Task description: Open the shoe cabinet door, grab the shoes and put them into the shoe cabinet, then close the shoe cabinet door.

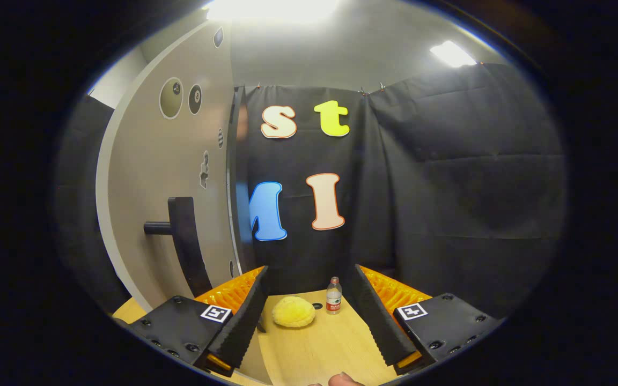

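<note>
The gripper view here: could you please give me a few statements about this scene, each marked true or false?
1. The gripper is open, with nothing between its fingers. True.
2. The cabinet door carries a dark handle. True.
3. The fingers are clamped on the handle. False: the handle stands off to the left of them, untouched.
4. The yellow fluffy slipper lies on the wooden table ahead of the fingers. True.
5. The small bottle lies on its side. False: it stands upright beside the slipper.
</note>
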Demonstrator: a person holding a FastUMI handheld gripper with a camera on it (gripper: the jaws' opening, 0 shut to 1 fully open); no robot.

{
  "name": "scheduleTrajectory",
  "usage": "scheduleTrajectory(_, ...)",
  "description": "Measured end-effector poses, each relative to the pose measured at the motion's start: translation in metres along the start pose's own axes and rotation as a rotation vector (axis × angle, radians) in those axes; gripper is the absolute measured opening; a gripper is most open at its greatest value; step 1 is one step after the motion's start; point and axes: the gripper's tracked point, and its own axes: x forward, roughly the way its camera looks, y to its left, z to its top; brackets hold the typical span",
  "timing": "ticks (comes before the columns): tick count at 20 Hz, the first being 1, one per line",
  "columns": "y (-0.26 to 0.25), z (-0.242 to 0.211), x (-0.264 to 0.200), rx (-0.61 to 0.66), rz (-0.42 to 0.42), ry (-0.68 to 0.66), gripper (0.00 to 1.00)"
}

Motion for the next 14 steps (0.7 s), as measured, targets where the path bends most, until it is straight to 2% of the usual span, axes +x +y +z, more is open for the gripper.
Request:
scheduleTrajectory(5,0.066,-0.006,-0.011,0.038,0.129,0.014,0.96)
scheduleTrajectory(10,0.12,-0.005,-0.014,-0.023,0.182,-0.007,0.96)
scheduleTrajectory(14,0.156,-0.01,-0.005,0.012,0.224,0.009,0.96)
